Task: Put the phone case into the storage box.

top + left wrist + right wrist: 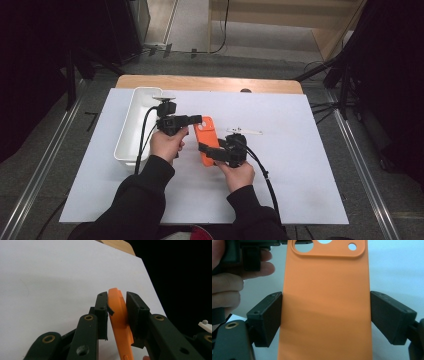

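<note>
- High view: orange case [206,139] held above the white bench [300,190], near its middle, between the two tools. Left tool [196,120] at the case's far, camera-cutout end; right tool [206,150] across its near end. White tub [131,131] just left of the left hand, untouched. Small white part [245,131] lying on the bench behind the right hand, apart from everything.
- Step in hand, as judged: two-tool hold on the case, likely to flex or peel it. Best done with the right tool kept steady as the anchor and the left working only the edge; short, slow pulls, no twisting across the cutout corner where the rubber is thin.
- Left gripper view: left tool [117,308] narrow, pads pinching the case [119,320] edge-on, wall squeezed between them. Small dark tag or flap showing by the inner pad; cannot tell what it is. Grip sits close to the rim, so a slip-off looks possible; a deeper bite would be safer before pulling.
- Right gripper view: right tool [325,315] wide, spanning the full width of the case [325,302]. Left pad touching the case's side; right pad at the other side with a hairline of bench showing, contact there hard to confirm. Taken as holding the case by its long edges. Cutout end pointing away, toward the left hand's fingers [249,270].
</note>
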### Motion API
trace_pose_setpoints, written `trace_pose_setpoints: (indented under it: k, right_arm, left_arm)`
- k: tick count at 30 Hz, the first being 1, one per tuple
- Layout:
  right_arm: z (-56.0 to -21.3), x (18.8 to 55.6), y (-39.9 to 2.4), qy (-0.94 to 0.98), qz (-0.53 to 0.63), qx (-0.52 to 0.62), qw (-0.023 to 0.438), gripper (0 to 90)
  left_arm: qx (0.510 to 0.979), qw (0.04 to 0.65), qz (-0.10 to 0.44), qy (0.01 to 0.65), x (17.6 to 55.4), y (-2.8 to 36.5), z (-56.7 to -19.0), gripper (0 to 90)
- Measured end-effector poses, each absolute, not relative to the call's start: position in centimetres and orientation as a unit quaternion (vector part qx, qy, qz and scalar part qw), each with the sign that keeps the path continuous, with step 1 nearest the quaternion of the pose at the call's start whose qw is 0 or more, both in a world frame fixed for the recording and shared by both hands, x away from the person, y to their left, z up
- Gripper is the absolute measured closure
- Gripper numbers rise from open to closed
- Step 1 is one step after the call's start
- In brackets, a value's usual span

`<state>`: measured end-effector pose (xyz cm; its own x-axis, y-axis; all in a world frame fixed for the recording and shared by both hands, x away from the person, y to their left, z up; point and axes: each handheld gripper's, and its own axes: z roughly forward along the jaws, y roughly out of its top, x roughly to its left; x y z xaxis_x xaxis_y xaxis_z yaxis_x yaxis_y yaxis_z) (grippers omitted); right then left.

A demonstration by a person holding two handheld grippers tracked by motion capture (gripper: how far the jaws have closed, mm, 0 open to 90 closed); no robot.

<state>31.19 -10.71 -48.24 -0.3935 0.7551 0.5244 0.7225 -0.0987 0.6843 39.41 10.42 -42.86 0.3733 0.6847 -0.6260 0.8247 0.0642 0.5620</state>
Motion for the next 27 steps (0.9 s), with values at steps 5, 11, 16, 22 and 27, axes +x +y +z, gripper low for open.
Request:
trace_pose_setpoints:
  k: [5, 11, 16, 22, 27]
  right_arm:
    - [-48.24, 31.17, -10.66, 0.673, 0.495, 0.550, 0.018, 14.4]
    - [-48.24, 31.15, -10.57, 0.675, 0.495, 0.547, 0.022, 14.4]
    - [-48.24, 31.16, -10.47, 0.676, 0.494, 0.546, 0.023, 14.4]
    - [-48.20, 31.14, -10.38, 0.677, 0.495, 0.544, 0.028, 14.3]
    - [-48.13, 31.16, -10.30, 0.678, 0.496, 0.541, 0.031, 14.3]
  left_arm:
    - [0.679, 0.477, -0.079, 0.553, 39.40, 10.47, -42.80, 73.1]
    - [0.679, 0.482, -0.084, 0.547, 39.35, 10.52, -42.67, 74.4]
    - [0.676, 0.486, -0.087, 0.547, 39.31, 10.51, -42.55, 75.2]
    - [0.676, 0.490, -0.088, 0.543, 39.30, 10.59, -42.41, 75.8]
    - [0.676, 0.495, -0.089, 0.539, 39.23, 10.55, -42.23, 76.2]
